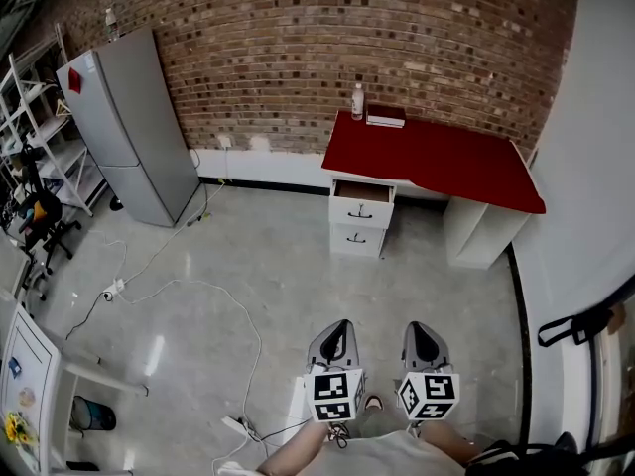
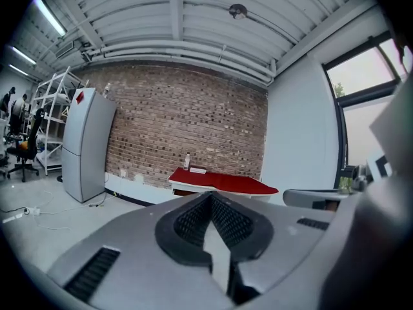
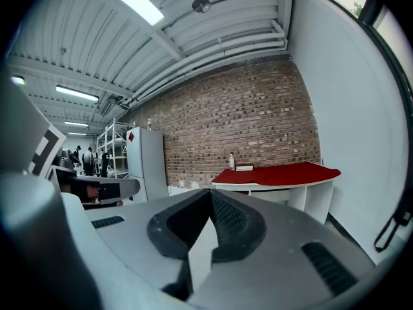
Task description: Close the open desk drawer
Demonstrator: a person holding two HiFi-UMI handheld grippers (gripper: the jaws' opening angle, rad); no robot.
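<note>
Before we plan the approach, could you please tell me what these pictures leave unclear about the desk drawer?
Head view: inside the open top drawer, any contents are too small and dark to tell.
Left gripper view: the drawers are mostly hidden behind the body of the left hand-held gripper; only the red desk top shows clearly.
The label on the bottle is too small in every view.

Red-topped desk [image 1: 446, 162] has just a clear bottle [image 1: 357, 101] and a flat book [image 1: 386, 116] side by side, at its 11 o'clock corner.
</note>
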